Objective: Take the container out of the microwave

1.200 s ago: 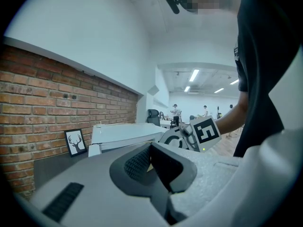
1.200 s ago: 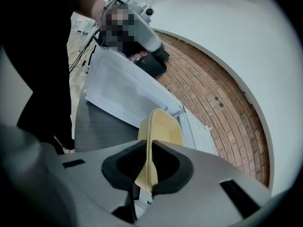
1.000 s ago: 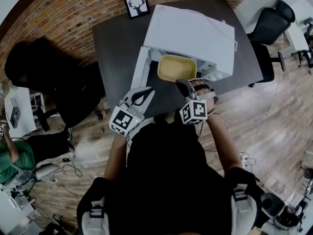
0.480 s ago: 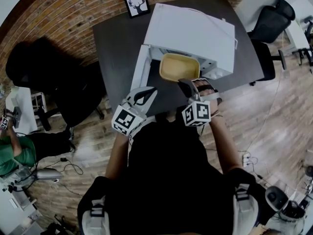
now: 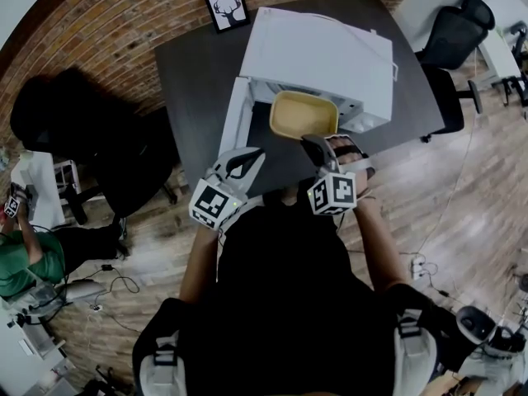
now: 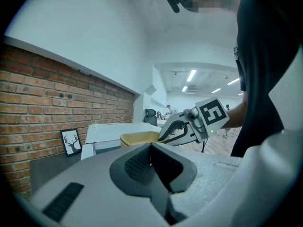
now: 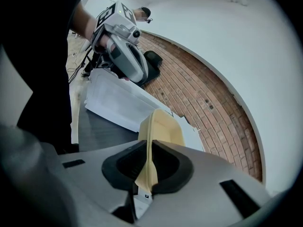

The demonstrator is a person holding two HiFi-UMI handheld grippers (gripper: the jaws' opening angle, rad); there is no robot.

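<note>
Pinches the near rim of the container (image 5: pixel 304 112) in the right gripper (image 5: pixel 313 143), angled downward, at the mouth of the microwave (image 5: pixel 322 52). Holds the left gripper (image 5: pixel 247 159) level, further left, jaws pressed together.

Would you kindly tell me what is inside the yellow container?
In the head view, the container looks empty: only its bare yellow bottom shows. The right gripper is clamped on the near rim and covers a small part of the inside there.

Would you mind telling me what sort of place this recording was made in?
Probably an open-plan office or lab: a swivel office chair, a dark desk by a brick wall, and strip ceiling lights beyond.
</note>
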